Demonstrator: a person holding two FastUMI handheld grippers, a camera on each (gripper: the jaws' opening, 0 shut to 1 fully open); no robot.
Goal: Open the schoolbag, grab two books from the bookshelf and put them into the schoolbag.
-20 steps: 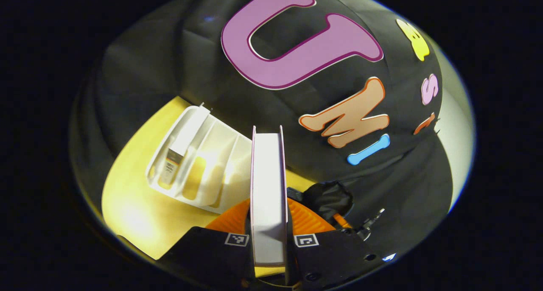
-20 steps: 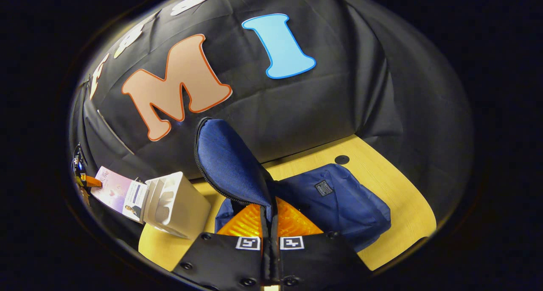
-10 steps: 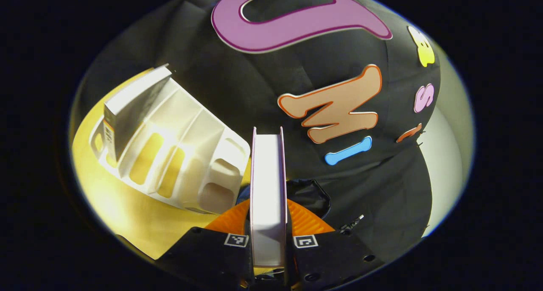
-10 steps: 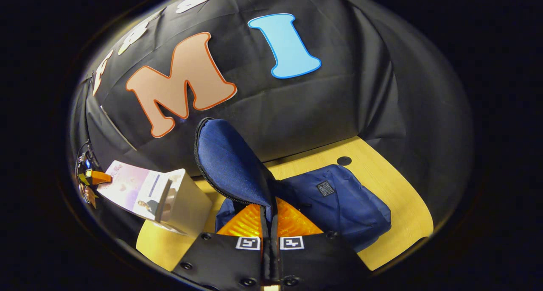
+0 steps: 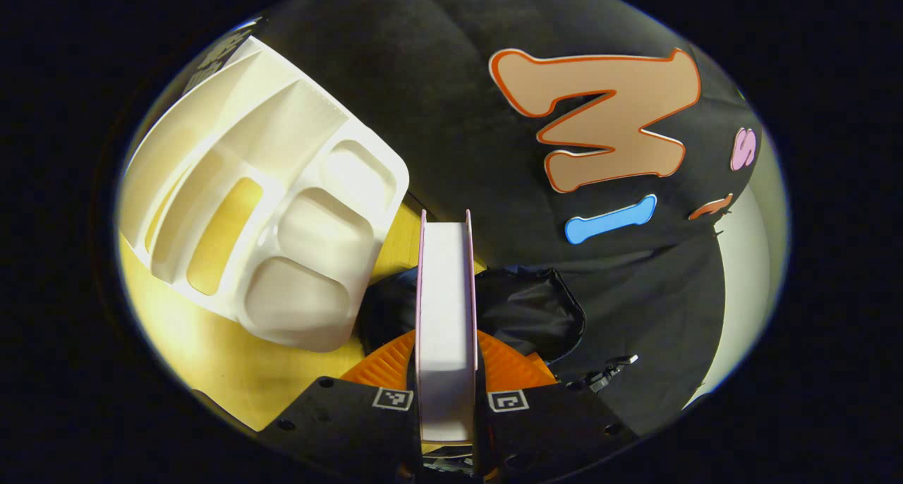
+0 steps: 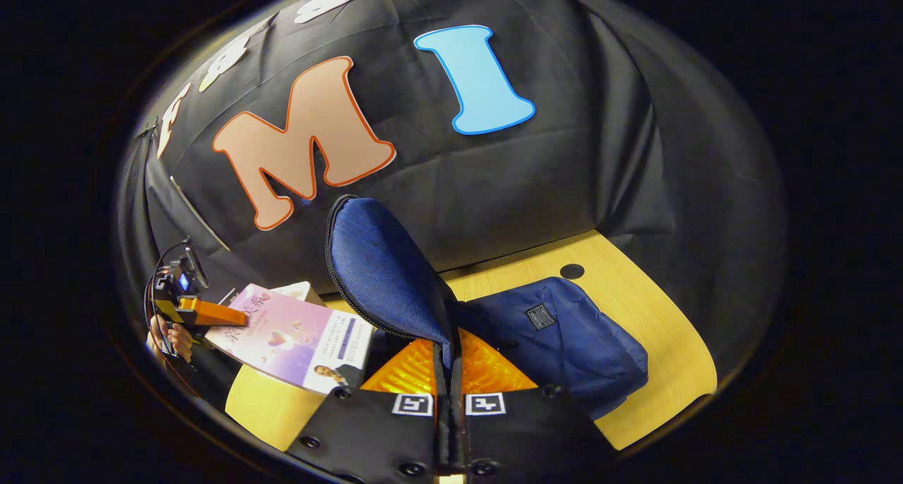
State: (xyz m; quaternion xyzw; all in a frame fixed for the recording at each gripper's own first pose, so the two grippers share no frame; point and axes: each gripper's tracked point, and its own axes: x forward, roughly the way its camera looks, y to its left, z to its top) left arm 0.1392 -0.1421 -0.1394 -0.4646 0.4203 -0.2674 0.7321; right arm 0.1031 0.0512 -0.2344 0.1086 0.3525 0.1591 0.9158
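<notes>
My left gripper [image 5: 446, 353] is shut on a book [image 5: 446, 293], seen edge-on with its white pages toward me. It hangs beside the white bookshelf [image 5: 268, 209], just before the dark mouth of the schoolbag [image 5: 532, 307]. In the right gripper view that book [image 6: 293, 336] shows a pink-purple cover, tilted, held by the left gripper [image 6: 211, 313] to the left of the bag. My right gripper [image 6: 448, 346] is shut on the blue schoolbag's flap [image 6: 377, 269] and holds it upright. The bag's body [image 6: 564, 336] lies on the table to the right.
The yellow wooden table [image 6: 663, 343] carries the bag and the shelf; a round cable hole [image 6: 571, 271] sits near its back edge. A corner of the shelf [image 6: 300, 288] peeks behind the book. A hand [image 6: 169, 337] holds the left gripper. Black cloth walls stand close behind.
The left gripper has carried the book rightward past the bookshelf toward the bag's opening; the book now covers most of the shelf in the right gripper view. The right gripper keeps the flap raised.
</notes>
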